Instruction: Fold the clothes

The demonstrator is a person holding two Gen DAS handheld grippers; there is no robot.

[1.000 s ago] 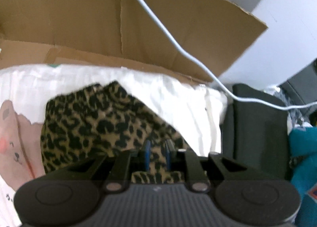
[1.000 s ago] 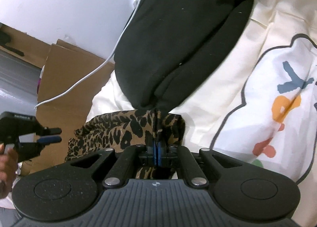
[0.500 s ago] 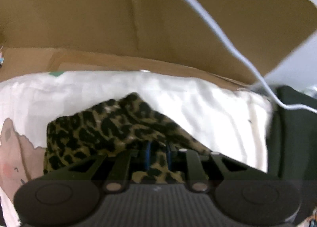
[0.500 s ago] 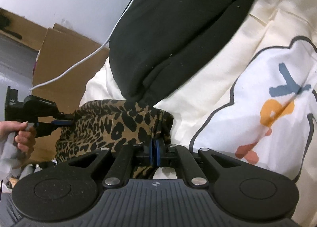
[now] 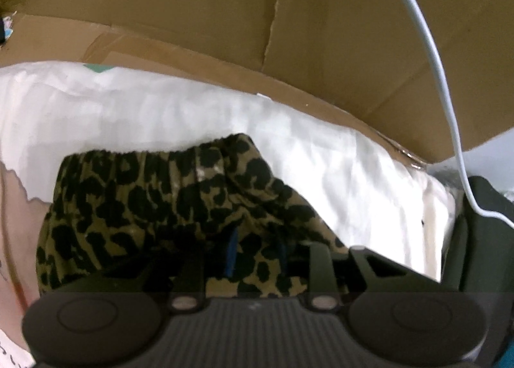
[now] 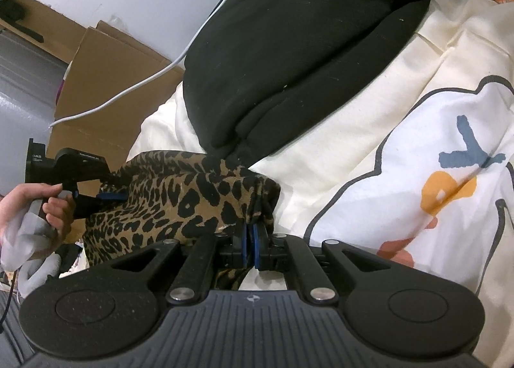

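Note:
A leopard-print garment [image 5: 154, 207] with an elastic waistband is held up over a white printed bedsheet [image 5: 321, 156]. My left gripper [image 5: 255, 255] has its blue pads around a fold of the garment's near edge, with cloth between them. In the right wrist view the same garment [image 6: 180, 201] hangs stretched between both tools. My right gripper [image 6: 248, 244] is shut on its right corner. The left gripper [image 6: 109, 197], held by a hand, shows at the garment's far left edge.
A black garment [image 6: 305, 46] lies on the sheet [image 6: 369, 130] just beyond the leopard one. A brown cardboard box [image 5: 225, 14] stands behind the bed. A white cable [image 5: 440, 78] runs across the box and the black garment.
Both grippers have moved apart, stretching the leopard garment wider. The left gripper has swung left and closer to the cardboard. The garment has come off the black garment's edge.

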